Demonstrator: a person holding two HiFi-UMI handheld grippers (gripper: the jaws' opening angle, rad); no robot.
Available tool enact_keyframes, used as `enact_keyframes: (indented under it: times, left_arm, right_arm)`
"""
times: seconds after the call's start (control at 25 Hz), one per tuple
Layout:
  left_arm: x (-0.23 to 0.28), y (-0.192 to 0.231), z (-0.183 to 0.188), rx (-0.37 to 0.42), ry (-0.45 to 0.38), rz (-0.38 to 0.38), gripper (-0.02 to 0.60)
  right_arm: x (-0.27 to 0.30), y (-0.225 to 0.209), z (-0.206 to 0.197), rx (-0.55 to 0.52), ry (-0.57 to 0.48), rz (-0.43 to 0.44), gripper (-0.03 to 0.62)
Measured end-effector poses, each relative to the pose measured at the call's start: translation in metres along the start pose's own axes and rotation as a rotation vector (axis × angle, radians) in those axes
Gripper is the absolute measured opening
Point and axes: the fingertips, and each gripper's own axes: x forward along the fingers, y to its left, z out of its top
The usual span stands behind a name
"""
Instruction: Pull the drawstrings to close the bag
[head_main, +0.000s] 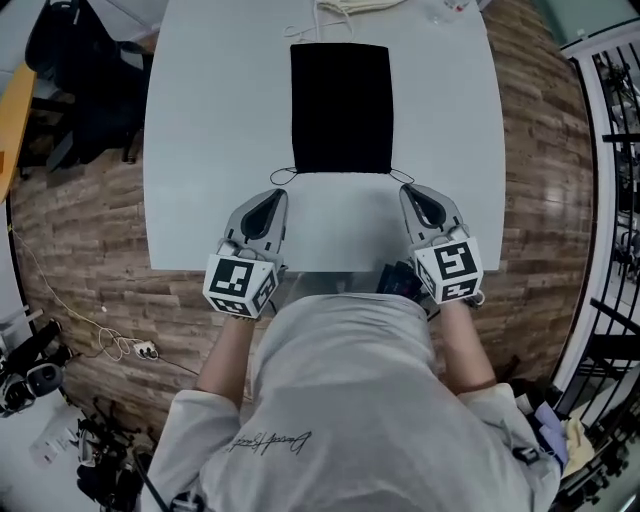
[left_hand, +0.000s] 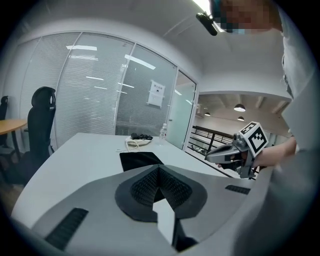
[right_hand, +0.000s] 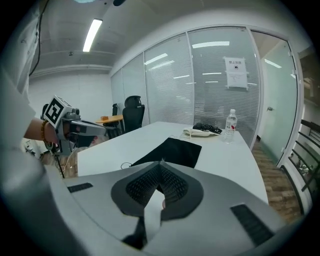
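A flat black bag (head_main: 340, 108) lies on the white table (head_main: 210, 120), its mouth toward me. A thin drawstring loop sticks out at each near corner, the left loop (head_main: 283, 175) and the right loop (head_main: 402, 177). My left gripper (head_main: 277, 194) hovers just short of the left loop, jaws shut and empty. My right gripper (head_main: 408, 190) sits beside the right loop, also shut with nothing in it. In the left gripper view the closed tips (left_hand: 159, 167) point at the bag (left_hand: 140, 160). The right gripper view shows its closed tips (right_hand: 160, 162), the bag (right_hand: 172, 151) and a loop (right_hand: 126, 165).
A cream cord bundle with dark items (head_main: 345, 8) and a water bottle (right_hand: 230, 125) sit at the table's far end. An office chair (head_main: 80, 60) stands left of the table. A black railing (head_main: 615, 150) runs along the right. The table's near edge is under my grippers.
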Motion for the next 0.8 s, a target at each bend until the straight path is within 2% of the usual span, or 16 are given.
enact_keyframes:
  times: [0.16, 0.6, 0.8]
  left_arm:
    - [0.0, 0.008, -0.011, 0.006, 0.001, 0.007, 0.011]
    - [0.02, 0.025, -0.039, 0.035, 0.055, 0.027, 0.011]
    - [0.03, 0.039, -0.06, 0.044, 0.094, 0.032, 0.012]
  right_arm:
    - [0.002, -0.007, -0.021, 0.003, 0.03, -0.02, 0.024]
    - [0.022, -0.008, -0.039, -0.02, 0.062, -0.039, 0.025]
    - [0.03, -0.02, -0.055, -0.072, 0.096, -0.099, 0.025]
